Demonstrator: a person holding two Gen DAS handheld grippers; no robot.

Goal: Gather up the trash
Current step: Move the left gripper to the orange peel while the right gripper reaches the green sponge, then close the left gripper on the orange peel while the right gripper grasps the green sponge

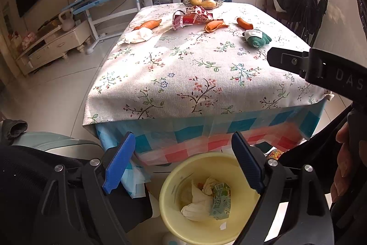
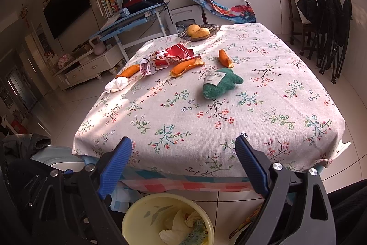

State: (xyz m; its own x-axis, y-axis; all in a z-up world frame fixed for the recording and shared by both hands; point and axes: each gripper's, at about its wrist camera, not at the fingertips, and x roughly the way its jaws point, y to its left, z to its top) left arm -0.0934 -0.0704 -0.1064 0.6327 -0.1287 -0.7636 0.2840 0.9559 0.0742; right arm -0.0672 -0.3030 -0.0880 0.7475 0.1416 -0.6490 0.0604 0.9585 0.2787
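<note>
The left gripper (image 1: 181, 162) hangs over the yellow bin (image 1: 174, 178) with its blue pads spread wide and nothing between them — released, touching nothing. The right gripper (image 2: 183, 162) stands just as wide above the near edge of the table (image 2: 206, 116), also empty.

In the bin, at about 6 o'clock from the table, I count one crushed green carton (image 1: 220, 201) and some crumpled white tissue (image 1: 195, 206) beside it.

Still out on the flowered cloth, all toward 12 o'clock: three orange peels — one (image 2: 129, 70) at 10 o'clock, one (image 2: 185, 67) near the middle, one (image 2: 226, 59) at 1 o'clock. One torn red-and-white wrapper (image 2: 169, 56) lies between the first two, touching them or nearly so. One wad of white tissue (image 2: 117, 85) sits at the left edge, just beside the first peel. One green cloth (image 2: 220, 84) with a white label lies apart, nearer in.

At the far edge, one dish (image 2: 199, 32) holds two yellow fruits.
</note>
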